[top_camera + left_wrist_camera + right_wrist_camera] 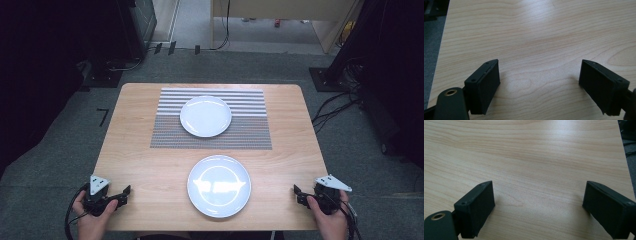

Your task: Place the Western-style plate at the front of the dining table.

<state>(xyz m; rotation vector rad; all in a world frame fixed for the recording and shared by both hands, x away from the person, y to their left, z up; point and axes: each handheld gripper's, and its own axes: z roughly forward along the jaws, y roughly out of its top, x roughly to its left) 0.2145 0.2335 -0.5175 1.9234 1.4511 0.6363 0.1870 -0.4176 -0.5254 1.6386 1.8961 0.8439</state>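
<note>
Two white plates are on the wooden table [142, 150]. The near plate [219, 186] lies on bare wood close to the front edge. The far plate [205, 116] rests on a grey striped placemat [250, 135]. My left gripper [125, 195] is at the front left corner, pointing toward the near plate and well short of it. In the left gripper view that gripper [540, 67] is open over bare wood. My right gripper [298, 195] is at the front right corner, also aimed inward. In the right gripper view it [539, 186] stands wide open, with nothing between its jaws.
Grey carpet surrounds the table. Cables [332, 107] run over the floor at the right beside a dark stand base [325, 77]. Dark equipment [135, 30] stands at the back left. The table's right edge [624, 165] is close to my right gripper.
</note>
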